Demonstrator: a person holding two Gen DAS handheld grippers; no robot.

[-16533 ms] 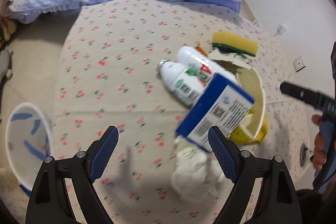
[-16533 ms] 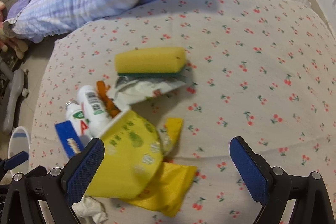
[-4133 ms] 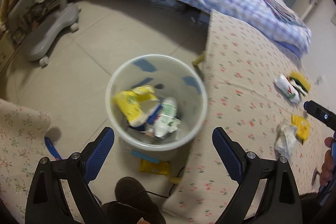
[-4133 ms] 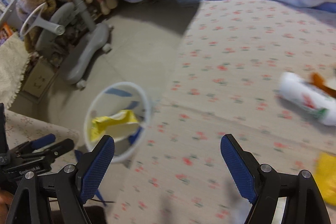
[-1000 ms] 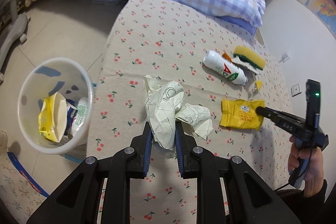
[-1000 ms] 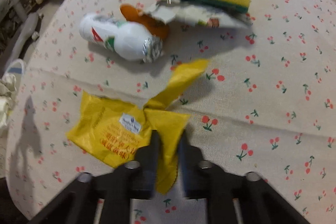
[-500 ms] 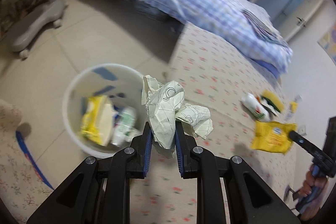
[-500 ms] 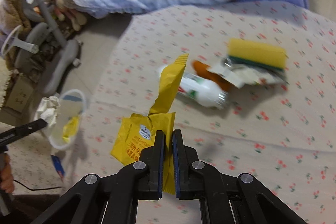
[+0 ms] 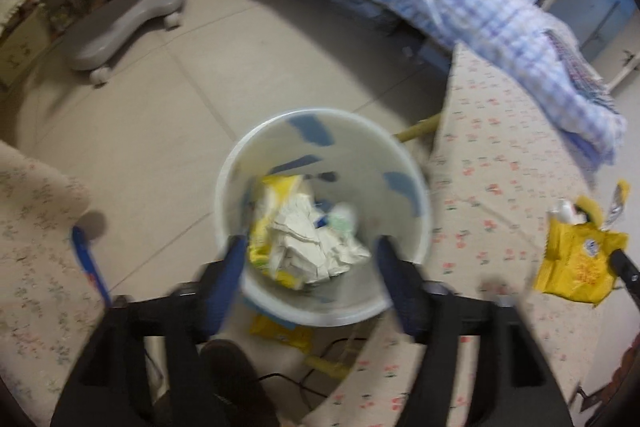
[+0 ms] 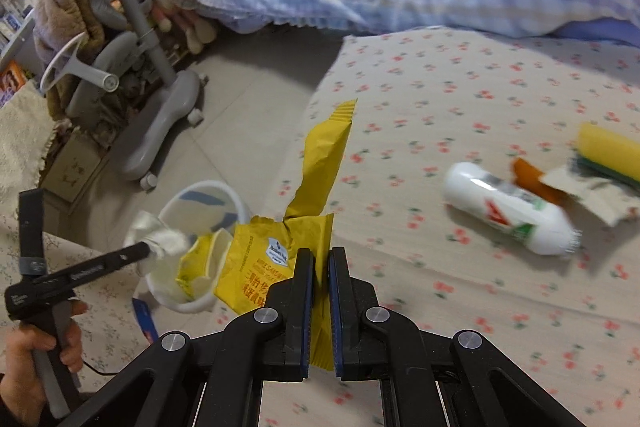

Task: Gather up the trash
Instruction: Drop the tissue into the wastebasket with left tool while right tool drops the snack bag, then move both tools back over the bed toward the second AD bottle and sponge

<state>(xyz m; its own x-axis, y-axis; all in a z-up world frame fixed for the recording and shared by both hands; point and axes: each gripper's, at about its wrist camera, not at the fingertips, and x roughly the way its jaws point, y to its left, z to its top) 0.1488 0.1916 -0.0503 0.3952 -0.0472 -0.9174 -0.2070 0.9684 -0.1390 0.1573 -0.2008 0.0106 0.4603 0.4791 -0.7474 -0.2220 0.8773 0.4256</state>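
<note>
Left gripper [image 9: 310, 267] is hanging released above the bin [image 9: 416, 227], crumpled paper [image 9: 308, 247] inside; right gripper [image 10: 319, 291] is clenching yellow wrapper [image 10: 276, 259] for binning.

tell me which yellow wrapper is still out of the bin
The yellow wrapper pinched in the right claw; the other yellow one already lies inside the white bin.

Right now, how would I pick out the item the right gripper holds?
Start at the cherry-print bedspread, then come to its near edge, where the right gripper is shut. Pinched there is the yellow snack wrapper, torn open with a strip sticking up; unlike the white bottle and sponge, it is flat foil.
</note>
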